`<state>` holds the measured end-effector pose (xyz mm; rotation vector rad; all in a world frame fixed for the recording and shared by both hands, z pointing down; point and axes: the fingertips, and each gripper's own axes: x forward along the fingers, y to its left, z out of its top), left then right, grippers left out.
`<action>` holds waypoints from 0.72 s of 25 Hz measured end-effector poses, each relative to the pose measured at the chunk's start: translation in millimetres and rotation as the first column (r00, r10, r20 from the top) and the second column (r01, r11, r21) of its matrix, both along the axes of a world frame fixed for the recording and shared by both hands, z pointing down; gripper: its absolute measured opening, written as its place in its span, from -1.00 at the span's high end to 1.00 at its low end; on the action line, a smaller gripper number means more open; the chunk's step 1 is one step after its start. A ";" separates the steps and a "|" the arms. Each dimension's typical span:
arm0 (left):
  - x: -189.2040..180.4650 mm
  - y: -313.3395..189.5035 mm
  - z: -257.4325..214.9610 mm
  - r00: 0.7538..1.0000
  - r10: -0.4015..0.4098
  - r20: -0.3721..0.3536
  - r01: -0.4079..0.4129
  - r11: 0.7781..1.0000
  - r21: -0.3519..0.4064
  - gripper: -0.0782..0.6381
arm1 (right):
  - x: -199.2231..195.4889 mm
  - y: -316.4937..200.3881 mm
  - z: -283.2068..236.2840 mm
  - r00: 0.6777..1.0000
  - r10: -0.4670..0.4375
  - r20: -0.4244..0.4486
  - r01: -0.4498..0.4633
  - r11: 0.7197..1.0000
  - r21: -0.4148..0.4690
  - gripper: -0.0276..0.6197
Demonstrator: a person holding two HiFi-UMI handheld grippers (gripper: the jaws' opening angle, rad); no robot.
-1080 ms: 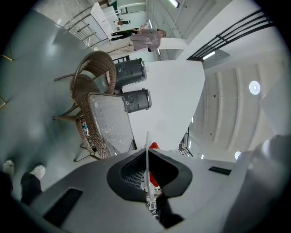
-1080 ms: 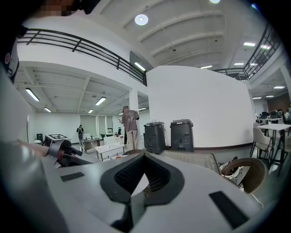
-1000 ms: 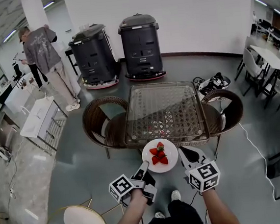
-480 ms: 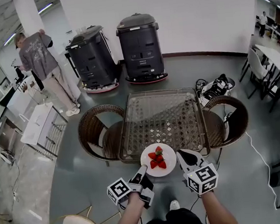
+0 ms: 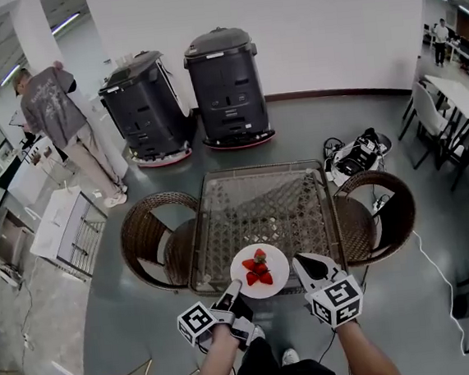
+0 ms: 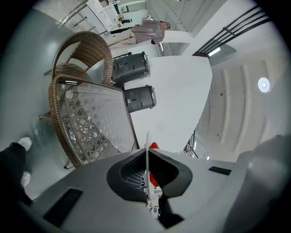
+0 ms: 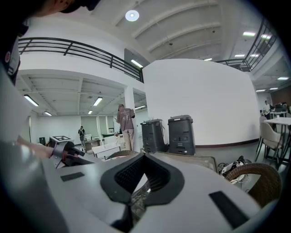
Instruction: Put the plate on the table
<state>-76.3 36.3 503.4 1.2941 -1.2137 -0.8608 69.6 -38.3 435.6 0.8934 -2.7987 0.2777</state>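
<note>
- One plate [image 5: 277, 261] with a small heap of strawberries [image 5: 257, 269] sits at the near edge of the glass worktop [image 5: 260, 201]; contact unclear.
- The left hand-held gripper [image 5: 233, 290] is clamped on the plate's rim.
- The right hand-held gripper [image 5: 305, 264], just beside the plate, is closed and empty.
- Two wicker chairs [image 5: 142, 233] flank the worktop.
- Two dark machines [image 5: 226, 80] stand beyond.
</note>
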 end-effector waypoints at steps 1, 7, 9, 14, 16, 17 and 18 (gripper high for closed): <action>-2.1 -7.4 2.5 1.000 0.004 0.001 -0.004 1.000 -0.001 0.73 | -0.8 -6.6 2.3 1.000 0.004 -0.004 -0.004 1.000 -0.002 0.90; -17.9 -58.7 22.0 0.999 0.038 0.009 -0.038 0.999 -0.015 0.73 | -10.9 -53.3 20.7 0.999 0.042 -0.031 -0.042 0.999 -0.022 0.91; -25.5 -76.0 27.7 0.999 0.049 0.007 -0.049 0.999 -0.019 0.73 | -18.2 -69.4 26.1 0.998 0.050 -0.042 -0.052 0.998 -0.031 0.91; -44.4 -119.0 48.6 0.997 0.080 0.005 -0.079 0.996 -0.035 0.73 | -36.7 -111.2 43.7 0.995 0.068 -0.070 -0.072 0.996 -0.051 0.91; -50.6 -135.8 60.0 0.995 0.100 0.004 -0.100 0.994 -0.040 0.73 | -42.9 -127.5 53.3 0.994 0.076 -0.082 -0.081 0.995 -0.060 0.91; -53.7 -143.7 66.0 0.994 0.111 0.007 -0.111 0.993 -0.046 0.73 | -45.8 -135.4 58.0 0.993 0.080 -0.088 -0.086 0.994 -0.065 0.91; -57.1 -151.2 72.1 0.992 0.122 0.012 -0.122 0.991 -0.055 0.73 | -48.9 -143.2 62.7 0.992 0.085 -0.095 -0.092 0.993 -0.071 0.90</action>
